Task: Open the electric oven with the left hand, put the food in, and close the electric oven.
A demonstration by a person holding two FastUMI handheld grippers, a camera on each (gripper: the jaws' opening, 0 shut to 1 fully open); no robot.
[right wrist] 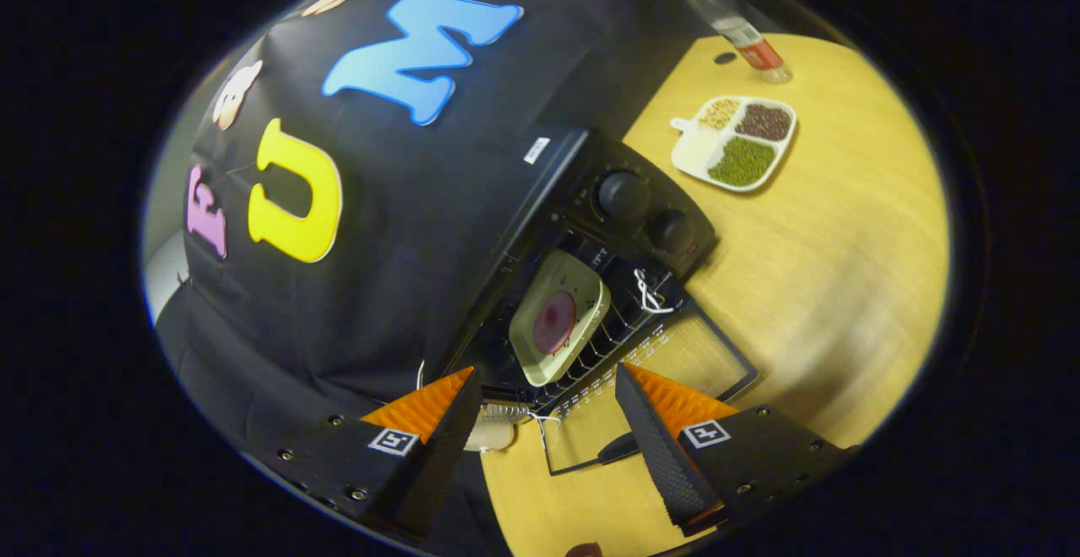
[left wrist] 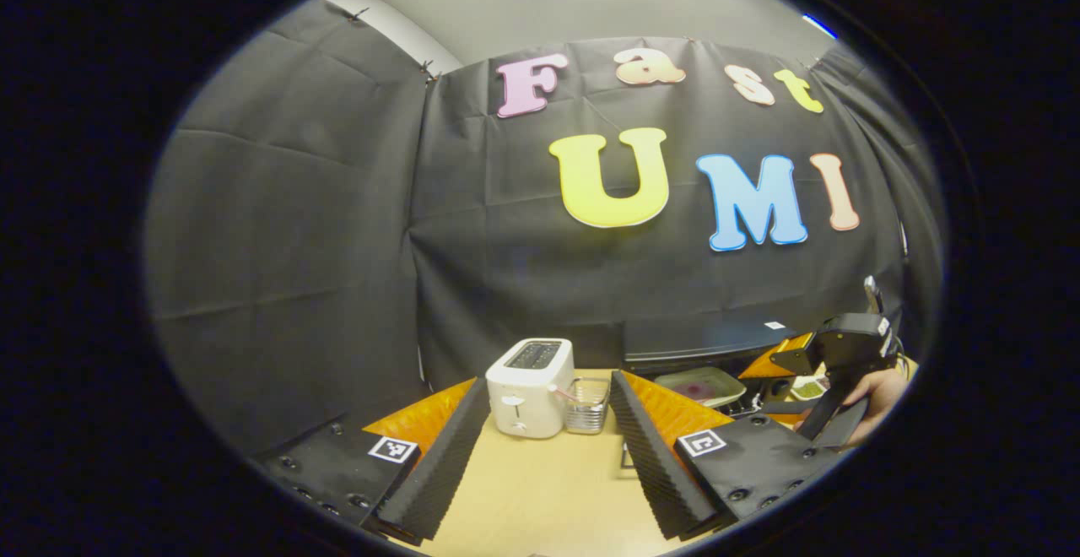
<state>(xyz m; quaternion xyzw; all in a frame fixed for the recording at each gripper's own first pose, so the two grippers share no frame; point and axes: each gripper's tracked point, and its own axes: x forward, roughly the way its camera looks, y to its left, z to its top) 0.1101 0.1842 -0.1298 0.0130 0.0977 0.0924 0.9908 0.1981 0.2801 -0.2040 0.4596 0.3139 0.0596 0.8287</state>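
A black cloth wall stands behind a yellow wooden bench (right wrist: 827, 236). The electric oven (right wrist: 624, 202) sits by the wall with its glass door (right wrist: 675, 371) folded down flat, so food can go in. The plate of food (right wrist: 558, 316) rests on the wire rack inside. The right gripper (right wrist: 548, 422) hangs just above the door, spread wide and holding nothing, likely because the plate is set down. The left gripper (left wrist: 548, 447) is also spread and holding nothing, facing a white toaster (left wrist: 530, 386) to the left. The door is not yet closed.
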